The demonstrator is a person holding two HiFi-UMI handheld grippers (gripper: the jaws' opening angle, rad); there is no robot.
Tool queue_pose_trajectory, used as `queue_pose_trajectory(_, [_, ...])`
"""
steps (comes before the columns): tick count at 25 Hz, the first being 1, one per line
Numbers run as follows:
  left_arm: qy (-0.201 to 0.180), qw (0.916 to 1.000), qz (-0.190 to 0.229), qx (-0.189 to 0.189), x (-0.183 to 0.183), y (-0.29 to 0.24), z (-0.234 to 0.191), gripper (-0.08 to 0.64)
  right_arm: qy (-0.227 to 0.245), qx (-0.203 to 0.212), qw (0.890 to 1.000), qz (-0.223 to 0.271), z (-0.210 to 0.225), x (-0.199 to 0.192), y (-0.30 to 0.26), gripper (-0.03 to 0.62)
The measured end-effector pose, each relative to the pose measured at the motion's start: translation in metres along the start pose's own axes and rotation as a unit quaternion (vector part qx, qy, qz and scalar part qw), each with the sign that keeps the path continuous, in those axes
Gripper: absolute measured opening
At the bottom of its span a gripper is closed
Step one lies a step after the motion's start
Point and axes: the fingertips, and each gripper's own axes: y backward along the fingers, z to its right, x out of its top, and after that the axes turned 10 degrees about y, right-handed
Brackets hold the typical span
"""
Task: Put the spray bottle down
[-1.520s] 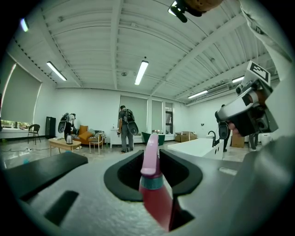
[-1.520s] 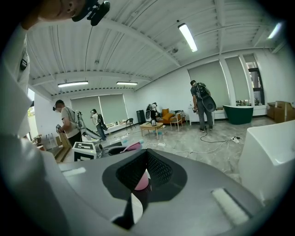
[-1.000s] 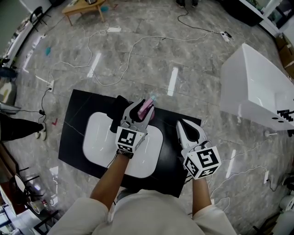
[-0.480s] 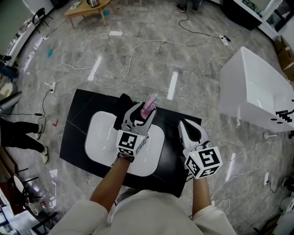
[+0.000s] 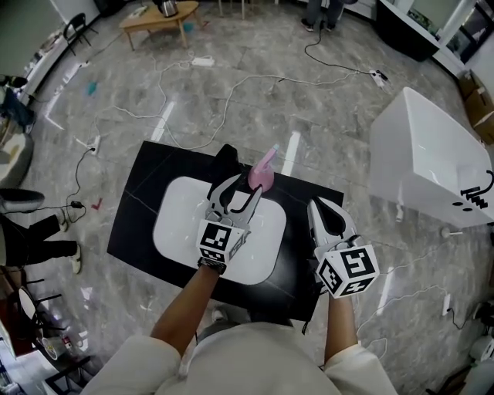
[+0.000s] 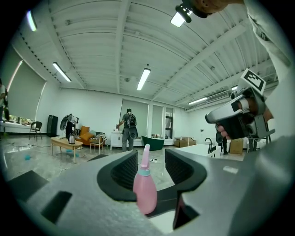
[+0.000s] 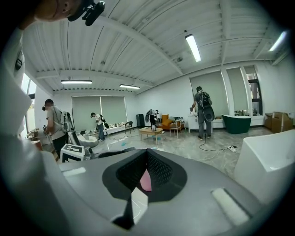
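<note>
The pink spray bottle [image 5: 262, 173] stands upright on the far rim of the white sink basin [image 5: 179, 210], which is set in a black table top [image 5: 139, 193]. My left gripper [image 5: 238, 190] is open just short of the bottle and does not touch it. In the left gripper view the bottle [image 6: 144, 190] shows between the spread jaws of the left gripper [image 6: 151, 168] with a gap on each side. My right gripper [image 5: 321, 208] hovers over the table's right part, shut and empty. Its own view shows the right gripper [image 7: 147, 155] with a sliver of the bottle [image 7: 145, 180] beyond.
A black cloth-like thing [image 5: 225, 157] lies on the table just left of the bottle. A white bathtub [image 5: 429, 151] stands to the right. Cables [image 5: 224, 85] run over the grey floor, and a low wooden table [image 5: 158, 12] is far off. People stand in the background [image 7: 202, 110].
My left gripper's jaws have spread and drawn back from the bottle, which now stands on its own at the basin's rim. Both grippers have moved a little toward me and upward.
</note>
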Motion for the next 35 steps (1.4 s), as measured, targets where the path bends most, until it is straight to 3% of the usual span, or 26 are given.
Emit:
queue_pose_trajectory(12, [-0.033,0.9991,0.017,0.022,0.051,0.122,0.002,0.101,0.025,-0.002,0.999,0.035,-0.087,0.042,0.050,0.008])
queue_pose_trajectory(16, [-0.040,0.9988,0.009,0.028,0.060,0.168,0.003,0.000,0.035,0.006,0.998,0.042,-0.126,0.052,0.068,0.008])
queue_pose_trajectory(35, [-0.075,0.9965,0.033,0.017,0.139,0.367,0.055,0.002,0.111,0.034,0.989,0.087,-0.291,0.108,0.166,0.008])
